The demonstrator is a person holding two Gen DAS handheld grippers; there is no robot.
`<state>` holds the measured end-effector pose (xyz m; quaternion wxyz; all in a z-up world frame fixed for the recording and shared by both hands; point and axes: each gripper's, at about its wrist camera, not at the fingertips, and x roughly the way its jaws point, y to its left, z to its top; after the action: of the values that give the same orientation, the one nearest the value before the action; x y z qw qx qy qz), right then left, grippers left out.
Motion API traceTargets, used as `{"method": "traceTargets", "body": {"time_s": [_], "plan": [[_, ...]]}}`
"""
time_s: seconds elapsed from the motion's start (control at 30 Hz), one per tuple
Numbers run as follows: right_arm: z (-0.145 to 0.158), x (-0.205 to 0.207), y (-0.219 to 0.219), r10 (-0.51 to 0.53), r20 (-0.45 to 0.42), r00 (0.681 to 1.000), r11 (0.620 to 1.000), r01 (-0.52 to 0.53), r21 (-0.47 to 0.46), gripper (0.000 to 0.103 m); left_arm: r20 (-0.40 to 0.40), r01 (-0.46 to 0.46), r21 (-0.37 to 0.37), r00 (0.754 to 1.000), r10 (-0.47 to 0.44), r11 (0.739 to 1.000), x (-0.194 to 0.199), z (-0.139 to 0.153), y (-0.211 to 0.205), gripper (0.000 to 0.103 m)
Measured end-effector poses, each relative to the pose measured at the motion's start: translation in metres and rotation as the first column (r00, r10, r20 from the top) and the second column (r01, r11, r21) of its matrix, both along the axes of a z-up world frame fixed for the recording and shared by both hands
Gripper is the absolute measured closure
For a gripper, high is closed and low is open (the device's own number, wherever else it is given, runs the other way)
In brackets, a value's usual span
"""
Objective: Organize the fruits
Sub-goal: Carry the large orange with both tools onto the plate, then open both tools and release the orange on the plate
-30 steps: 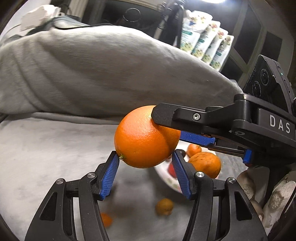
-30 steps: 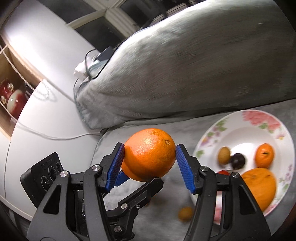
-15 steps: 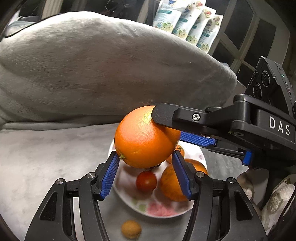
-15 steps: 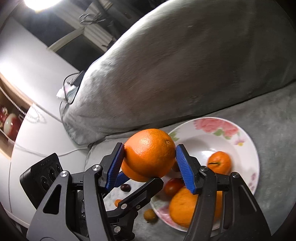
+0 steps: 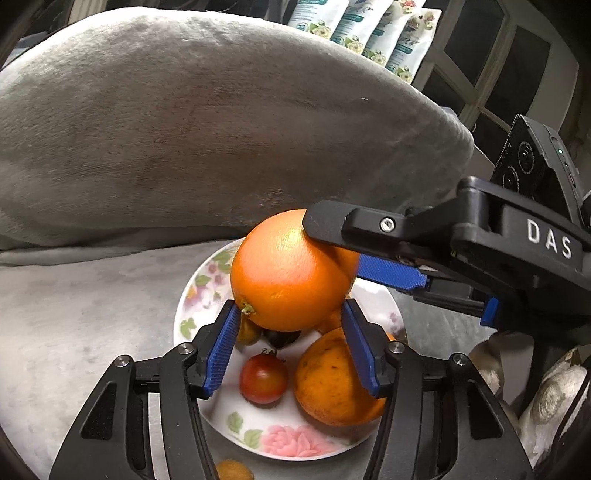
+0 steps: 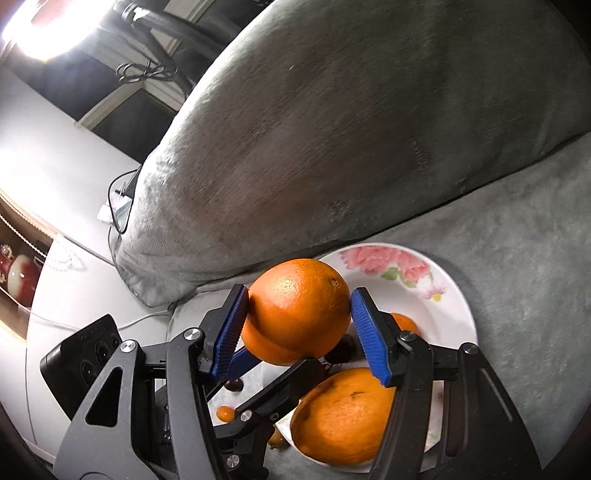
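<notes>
A large orange [image 5: 291, 273] [image 6: 299, 310] hangs above a white flowered plate [image 5: 192, 295] [image 6: 454, 295], and both grippers are on it. My right gripper [image 6: 297, 310] is shut on its sides; in the left wrist view it reaches in from the right [image 5: 388, 271]. My left gripper [image 5: 290, 317] meets the fruit's lower flanks with only its pad tips, and its jaws are closing. The plate holds a second big orange [image 5: 332, 384] [image 6: 343, 413], a cherry tomato [image 5: 264, 378], a dark small fruit [image 5: 280, 336] and a mandarin [image 6: 404, 323].
A bulky grey cushion [image 5: 221, 129] [image 6: 351, 129] rises right behind the plate on the grey cover. Small fruits lie off the plate [image 5: 232, 470] [image 6: 224, 412]. Flowered packets [image 5: 369, 29] stand at the back. Cables [image 6: 118, 206] lie on a white top at the left.
Both grippers carried the orange sideways until it hung over the plate, which now lies under it. The left pad tips sit lower on the fruit than before.
</notes>
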<state>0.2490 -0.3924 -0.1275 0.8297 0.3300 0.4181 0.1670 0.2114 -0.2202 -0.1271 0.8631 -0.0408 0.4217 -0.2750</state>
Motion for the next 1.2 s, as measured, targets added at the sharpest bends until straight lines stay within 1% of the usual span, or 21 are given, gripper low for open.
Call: {"method": "traceTargets", "body": {"time_s": [0.03, 0.17, 0.2, 0.27, 0.4, 0.5, 0.67, 0.8, 0.93, 0.97, 1.0, 1.03, 1.07, 1.1, 1.2], "plan": [[0.000, 0.000, -0.004, -0.003, 0.000, 1.000, 1.000, 0.003, 0.003, 0.042, 0.001, 0.004, 0.003, 1.000, -0.004, 1.000, 0.001, 0.001, -0.006, 0.049], [-0.002, -0.001, -0.011, -0.013, -0.005, 1.000, 1.000, 0.013, 0.006, 0.042, 0.013, 0.014, 0.004, 1.000, -0.014, 1.000, -0.002, 0.003, -0.007, 0.051], [-0.002, -0.001, -0.012, -0.013, -0.003, 1.000, 1.000, 0.013, 0.006, 0.042, 0.016, 0.014, 0.002, 1.000, -0.014, 1.000, -0.003, 0.004, -0.005, 0.052], [0.000, -0.001, -0.013, 0.004, 0.008, 1.000, 0.999, -0.005, 0.035, 0.042, 0.038, 0.026, -0.007, 0.999, -0.026, 1.000, -0.006, 0.008, -0.006, 0.057], [0.009, -0.005, -0.010, -0.010, 0.032, 0.999, 1.000, 0.010, -0.003, 0.042, 0.083, 0.049, 0.014, 0.995, -0.050, 0.999, -0.014, 0.020, -0.011, 0.057], [0.014, -0.011, -0.013, -0.018, 0.045, 0.999, 1.000, 0.018, 0.000, 0.042, 0.106, 0.055, 0.021, 0.993, -0.057, 0.998, -0.021, 0.025, -0.009, 0.057], [0.019, -0.019, -0.020, -0.027, 0.052, 0.998, 1.000, 0.028, -0.010, 0.042, 0.121, 0.062, 0.021, 0.991, -0.064, 0.998, -0.034, 0.030, 0.000, 0.057], [0.020, -0.025, -0.024, -0.037, 0.054, 0.998, 0.999, 0.039, -0.030, 0.042, 0.141, 0.070, 0.034, 0.987, -0.075, 0.997, -0.044, 0.036, 0.001, 0.057], [0.023, -0.032, -0.027, -0.054, 0.059, 0.997, 0.997, 0.057, -0.047, 0.042, 0.151, 0.070, 0.021, 0.986, -0.072, 0.997, -0.053, 0.041, 0.011, 0.057], [0.024, -0.034, -0.027, -0.056, 0.061, 0.997, 0.997, 0.059, -0.053, 0.041, 0.154, 0.070, 0.022, 0.985, -0.072, 0.997, -0.055, 0.043, 0.011, 0.056], [0.026, -0.037, -0.026, -0.057, 0.066, 0.996, 0.996, 0.061, -0.066, 0.036, 0.159, 0.069, 0.027, 0.985, -0.072, 0.997, -0.058, 0.043, 0.012, 0.055], [0.026, -0.040, -0.025, -0.058, 0.072, 0.996, 0.995, 0.064, -0.081, 0.033, 0.165, 0.067, 0.032, 0.984, -0.072, 0.997, -0.061, 0.044, 0.012, 0.055], [0.028, -0.043, -0.024, -0.060, 0.082, 0.995, 0.992, 0.069, -0.102, 0.029, 0.172, 0.064, 0.037, 0.983, -0.070, 0.997, -0.063, 0.044, 0.014, 0.051], [0.031, -0.045, -0.022, -0.061, 0.091, 0.994, 0.990, 0.073, -0.124, 0.027, 0.176, 0.061, 0.039, 0.982, -0.067, 0.997, -0.066, 0.045, 0.017, 0.046], [0.038, -0.056, -0.013, -0.046, 0.120, 0.992, 0.976, 0.071, -0.206, 0.024, 0.192, 0.048, 0.034, 0.980, -0.054, 0.998, -0.072, 0.048, 0.027, 0.044]]}}
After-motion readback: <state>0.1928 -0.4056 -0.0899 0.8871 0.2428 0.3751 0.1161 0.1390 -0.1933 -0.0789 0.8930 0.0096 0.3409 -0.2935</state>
